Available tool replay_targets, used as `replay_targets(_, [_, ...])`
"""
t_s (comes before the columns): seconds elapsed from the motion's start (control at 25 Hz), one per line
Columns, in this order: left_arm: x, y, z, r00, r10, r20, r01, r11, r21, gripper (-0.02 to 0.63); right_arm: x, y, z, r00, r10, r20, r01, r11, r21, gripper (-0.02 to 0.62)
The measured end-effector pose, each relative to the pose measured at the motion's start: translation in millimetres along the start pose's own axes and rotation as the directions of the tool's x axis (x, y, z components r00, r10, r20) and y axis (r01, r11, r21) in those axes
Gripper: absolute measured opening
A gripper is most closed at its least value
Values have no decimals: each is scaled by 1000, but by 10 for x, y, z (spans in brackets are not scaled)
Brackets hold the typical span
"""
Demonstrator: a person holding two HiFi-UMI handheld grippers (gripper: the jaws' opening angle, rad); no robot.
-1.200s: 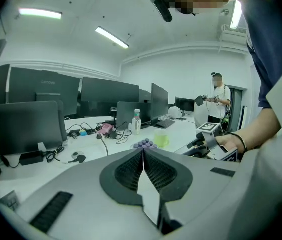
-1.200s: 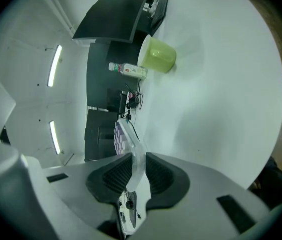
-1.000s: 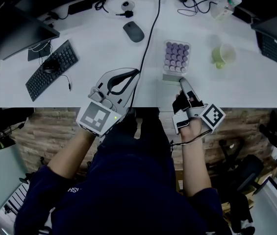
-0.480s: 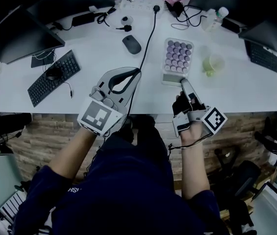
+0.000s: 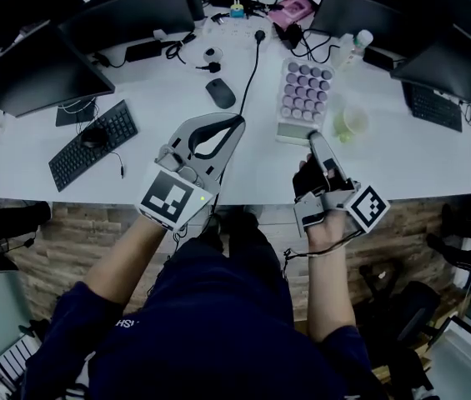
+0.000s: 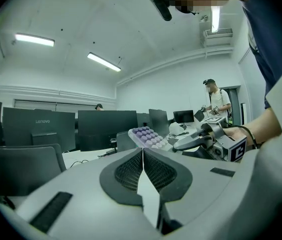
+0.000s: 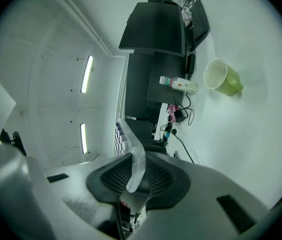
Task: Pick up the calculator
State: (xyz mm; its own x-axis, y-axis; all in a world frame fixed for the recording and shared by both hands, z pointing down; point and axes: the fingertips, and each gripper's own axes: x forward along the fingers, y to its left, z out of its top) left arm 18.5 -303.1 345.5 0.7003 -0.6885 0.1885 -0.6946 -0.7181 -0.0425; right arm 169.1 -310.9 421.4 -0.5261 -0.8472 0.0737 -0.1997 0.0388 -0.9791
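So the right gripper [image 5: 313, 137] has the calculator [image 5: 304, 90] pinched by its near edge, jaws only partly closed with the thin slab clamped between the pads. The purple-button end sticks out away from the person. From the left gripper view it looks to be up off the desk [image 5: 160, 82] and tilted. The left gripper [image 5: 238, 122] has nothing in it, its tips are touching, and it sits beside the right one, near but apart. A green mug [image 5: 345, 122] is on the desk just right of the calculator, with a mouse [image 5: 220, 92] and keyboard [image 5: 93, 144] further left.
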Motion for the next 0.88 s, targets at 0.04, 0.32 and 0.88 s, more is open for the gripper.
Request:
replay_targets(0.04, [10, 8, 38, 1000, 0, 6, 0, 1000, 4, 32, 9, 47, 20, 1000, 9, 3, -9, 1000, -3, 81])
replay_targets(0.32, [36, 60, 290, 999, -1, 46, -1, 1000, 28, 32, 32, 361, 139, 998, 63, 25, -62, 998, -21, 83])
replay_targets(0.88, [12, 147, 673, 993, -3, 116, -4, 998, 67, 32, 60, 934, 292, 984, 169, 56, -165, 984, -68, 83])
